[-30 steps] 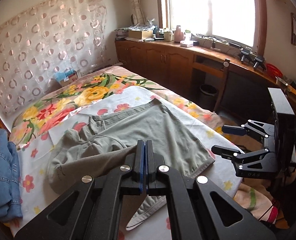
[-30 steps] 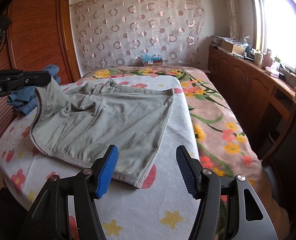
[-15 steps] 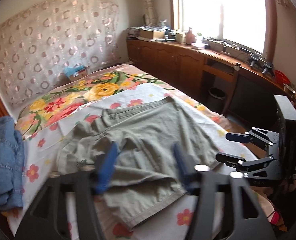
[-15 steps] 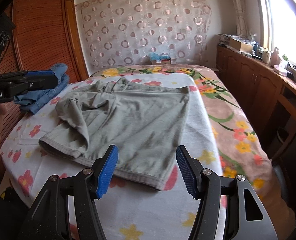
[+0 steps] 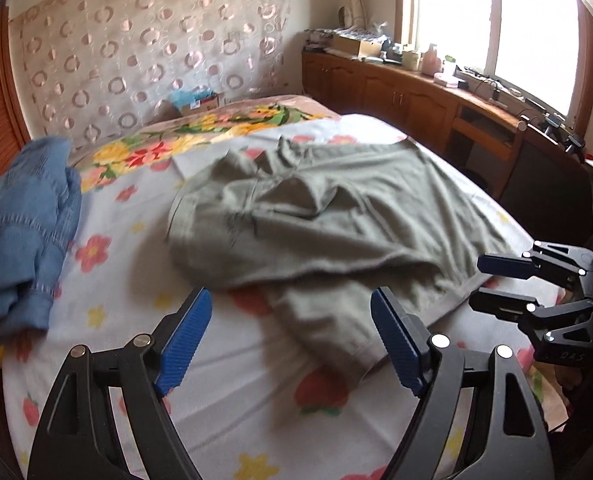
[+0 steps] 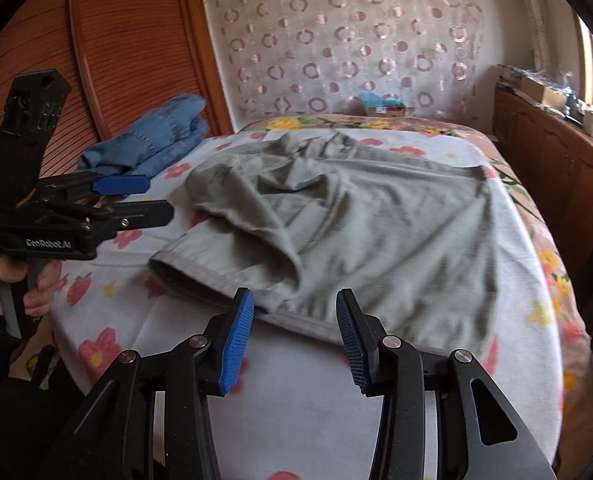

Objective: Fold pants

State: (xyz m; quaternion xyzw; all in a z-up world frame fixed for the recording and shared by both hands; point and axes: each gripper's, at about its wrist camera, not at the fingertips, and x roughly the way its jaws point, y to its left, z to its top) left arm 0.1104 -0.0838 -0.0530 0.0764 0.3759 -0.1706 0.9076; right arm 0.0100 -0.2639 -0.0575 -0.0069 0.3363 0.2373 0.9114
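Released since a second ago, the gray pants (image 5: 324, 220) now lie loosely folded on the floral bed sheet (image 5: 108, 292), one leg flopped over the other. From the left wrist view, the left claw (image 5: 292, 338) hangs spread and empty above the near hem, with the right claw (image 5: 500, 284) spread at the bed's right edge and a denim garment (image 5: 24, 232) heaped at left. From the right wrist view, the right claw (image 6: 294, 340) gapes empty just short of the pants (image 6: 376, 232); the left claw (image 6: 136, 200) hovers spread beside them.
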